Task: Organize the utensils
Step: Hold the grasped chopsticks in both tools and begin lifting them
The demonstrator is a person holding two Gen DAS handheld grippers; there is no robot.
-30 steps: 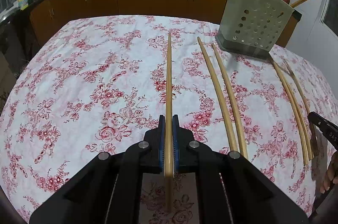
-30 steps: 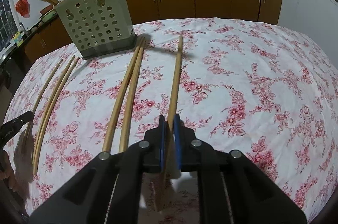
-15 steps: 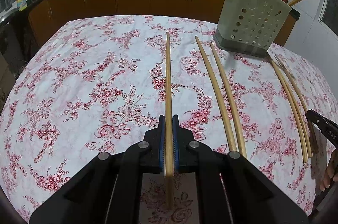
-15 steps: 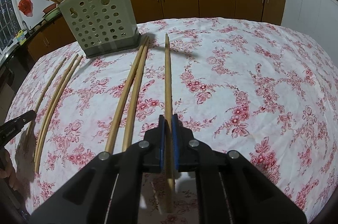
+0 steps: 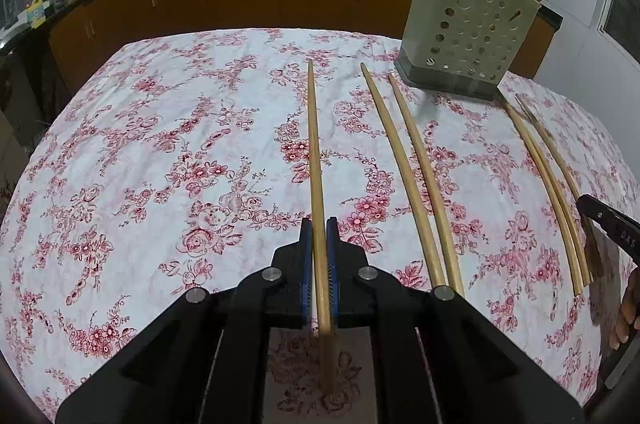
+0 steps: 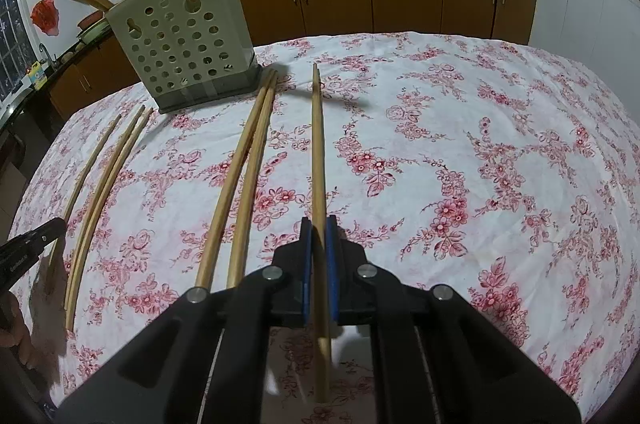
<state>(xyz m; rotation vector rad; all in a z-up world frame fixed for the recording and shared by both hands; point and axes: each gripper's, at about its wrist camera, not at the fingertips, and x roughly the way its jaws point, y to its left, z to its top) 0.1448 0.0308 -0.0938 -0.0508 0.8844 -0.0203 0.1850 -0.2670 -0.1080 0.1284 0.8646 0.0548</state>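
Slippage is the main worry: the left gripper (image 5: 319,224) is clamped narrow on one chopstick (image 5: 314,151) near its thick end, and the right gripper (image 6: 319,224) pinches another chopstick (image 6: 318,151) the same way, so each long stick juts far ahead of its pads toward the centre of the frame. With so little length held, either stick could likely pivot or slide out when swung up. The perforated holder (image 5: 466,35) stands at the upper right of the left view and upper left of the right view, already bearing sticks that lean out of its top; a tip arriving at an angle could catch its rim, strike those sticks or tip the holder. Two loose pairs (image 5: 412,163) (image 5: 548,183) lie on the floral tablecloth (image 5: 160,163) between the grippers, and a low sweep might scatter them.
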